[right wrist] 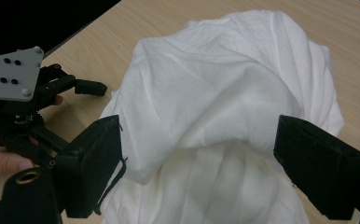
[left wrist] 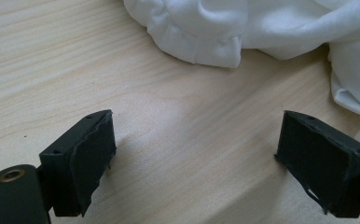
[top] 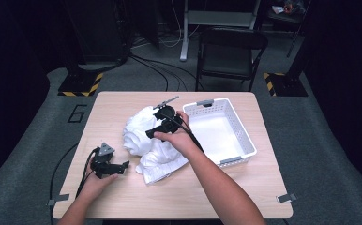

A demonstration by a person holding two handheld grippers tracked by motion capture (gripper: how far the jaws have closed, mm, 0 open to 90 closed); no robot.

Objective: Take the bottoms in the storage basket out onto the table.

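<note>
Nearest us, our left gripper rests low on the table, jaws wide apart on bare wood, the cloth's edge just ahead. Our right gripper hangs over the crumpled white cloth mid-table, its 2 jaws spread and holding nothing. To grab well, we should come down on a raised fold, not the flat skirt, then close firmly. Farther right, the basket waits beside the cloth.

Crumpled white cloth: plain white, unpatterned, directly ahead of the black right gripper. White perforated plastic basket beside it. Light wood-grain table. Black left gripper.
</note>
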